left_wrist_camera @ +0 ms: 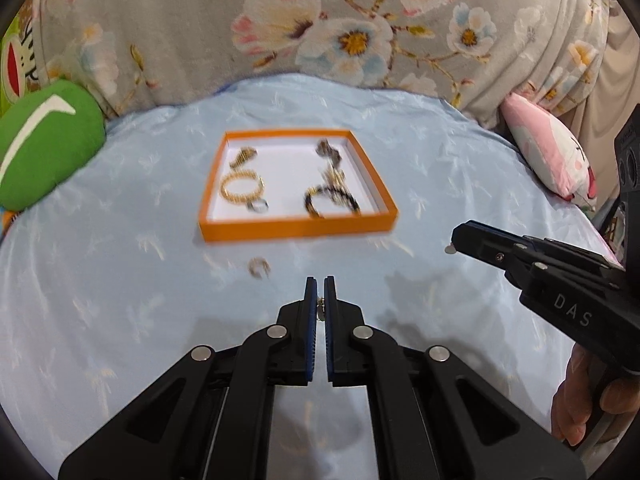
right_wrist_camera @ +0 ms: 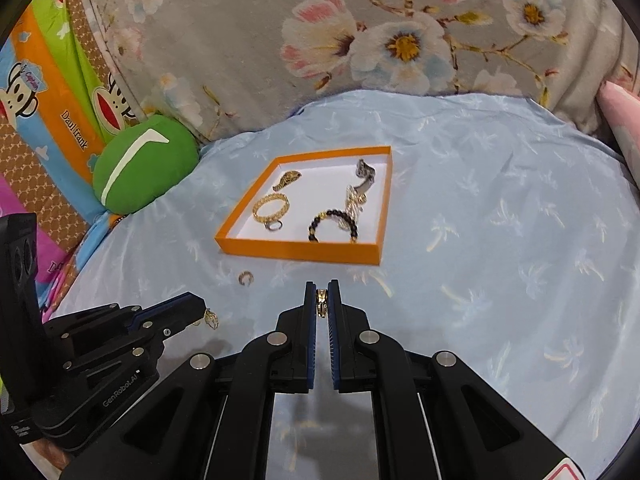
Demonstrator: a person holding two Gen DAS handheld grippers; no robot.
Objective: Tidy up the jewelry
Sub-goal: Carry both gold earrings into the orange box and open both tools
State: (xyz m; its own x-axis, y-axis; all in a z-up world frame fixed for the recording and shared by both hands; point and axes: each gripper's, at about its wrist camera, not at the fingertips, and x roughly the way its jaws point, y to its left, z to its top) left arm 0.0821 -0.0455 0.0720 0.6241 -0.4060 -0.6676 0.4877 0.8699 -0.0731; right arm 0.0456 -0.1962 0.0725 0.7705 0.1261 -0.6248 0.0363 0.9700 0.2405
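Observation:
An orange tray (left_wrist_camera: 296, 230) (right_wrist_camera: 296, 250) lies on the light blue cloth. It holds a gold chain bracelet (right_wrist_camera: 271, 208), a black bead bracelet (right_wrist_camera: 332, 224), a silver ring (right_wrist_camera: 275, 226) and other pieces. A loose ring (left_wrist_camera: 259, 268) (right_wrist_camera: 245, 278) lies on the cloth just in front of the tray. My left gripper (left_wrist_camera: 320, 280) (right_wrist_camera: 202, 306) is shut on a small gold piece (right_wrist_camera: 211, 319) that hangs at its tips. My right gripper (right_wrist_camera: 322, 284) (left_wrist_camera: 454, 242) is shut on a gold ring (right_wrist_camera: 321, 302). Both hover over the cloth in front of the tray.
A green cushion (left_wrist_camera: 44, 148) (right_wrist_camera: 144, 164) sits left of the tray, with a cartoon-print cover behind it. A pink pillow (left_wrist_camera: 548, 152) lies at the right. Grey floral fabric (left_wrist_camera: 320, 20) rises behind the blue cloth. A person's hand (left_wrist_camera: 580, 400) grips the right gripper's handle.

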